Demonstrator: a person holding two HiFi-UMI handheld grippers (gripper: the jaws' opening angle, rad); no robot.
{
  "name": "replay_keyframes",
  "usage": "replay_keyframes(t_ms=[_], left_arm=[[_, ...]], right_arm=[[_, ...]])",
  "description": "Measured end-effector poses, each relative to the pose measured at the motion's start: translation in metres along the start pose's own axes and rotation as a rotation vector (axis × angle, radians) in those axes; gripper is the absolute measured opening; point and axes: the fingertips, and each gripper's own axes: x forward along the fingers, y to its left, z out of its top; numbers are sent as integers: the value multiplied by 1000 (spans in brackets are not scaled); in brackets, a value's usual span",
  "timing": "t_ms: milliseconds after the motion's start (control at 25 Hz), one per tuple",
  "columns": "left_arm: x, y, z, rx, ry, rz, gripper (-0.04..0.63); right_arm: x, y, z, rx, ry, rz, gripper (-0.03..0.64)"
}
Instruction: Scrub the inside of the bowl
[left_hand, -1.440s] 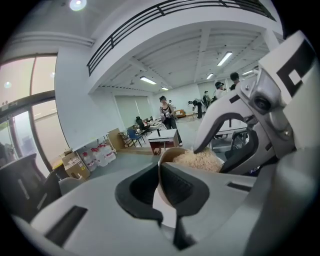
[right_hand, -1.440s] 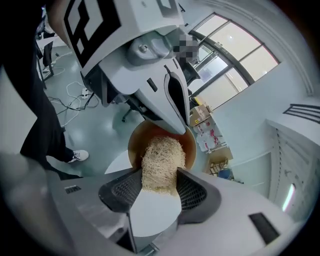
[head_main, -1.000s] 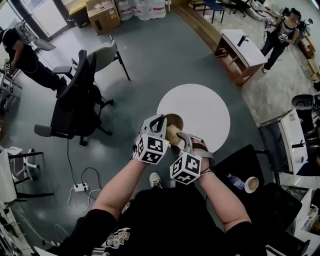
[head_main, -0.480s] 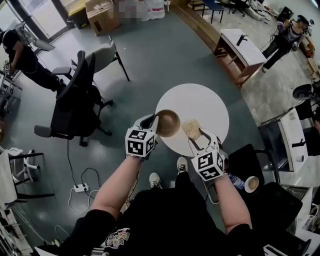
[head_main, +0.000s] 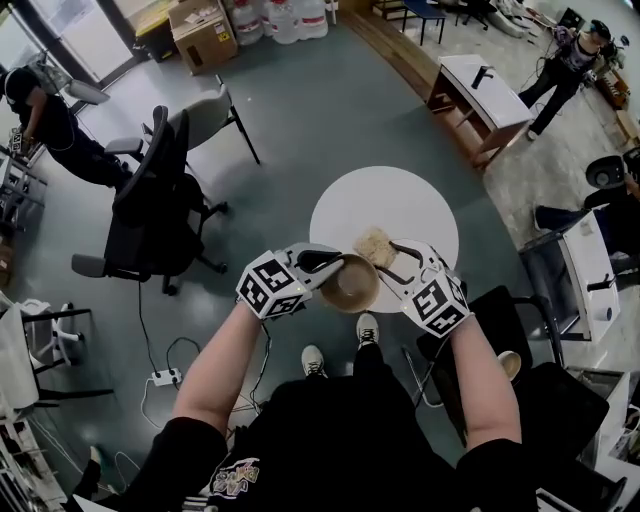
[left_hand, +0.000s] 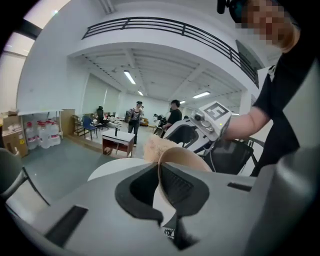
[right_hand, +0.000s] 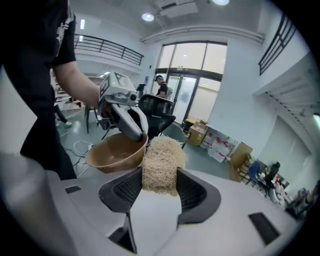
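Rim pinch on the bowl (head_main: 350, 285): left gripper (head_main: 318, 263) has its jaws almost together on the thin wall, one pad inside and one outside. That hold leaves nearly the whole interior free, which looks like the point of gripping at the edge.

- Bowl is carried in the air, above the near edge of the round white table (head_main: 425, 205), not resting on it. Mouth faces up, seemingly tipped a little toward the other hand.
- Right gripper (head_main: 388, 256) has its jaws spread wide and clamped on a pale fibrous scrubber (right_hand: 160, 165). The wad fills the gap and sticks out past the tips, so fibre rather than plastic would meet the bowl.
- Scrubber sits just beside the rim, outside the bowl; no contact with the inside visible.

Judgement: scrubbing not yet under way at this instant; next move calls for bringing the scrubber down into the hollow. Risk: a single edge pinch may let the bowl pivot under pressure
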Motion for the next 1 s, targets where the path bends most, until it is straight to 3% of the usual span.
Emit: replay_keyframes(t_ms=[160, 320, 1000], left_arm=[[0, -7, -4, 63, 59, -50, 20], [-2, -1, -5, 64, 55, -28, 20], [-16, 54, 5, -186, -87, 280, 20]], right_arm=[[4, 12, 6, -117, -9, 61, 223], [5, 11, 7, -99, -14, 55, 222], [-19, 9, -27, 79, 24, -34, 221]])
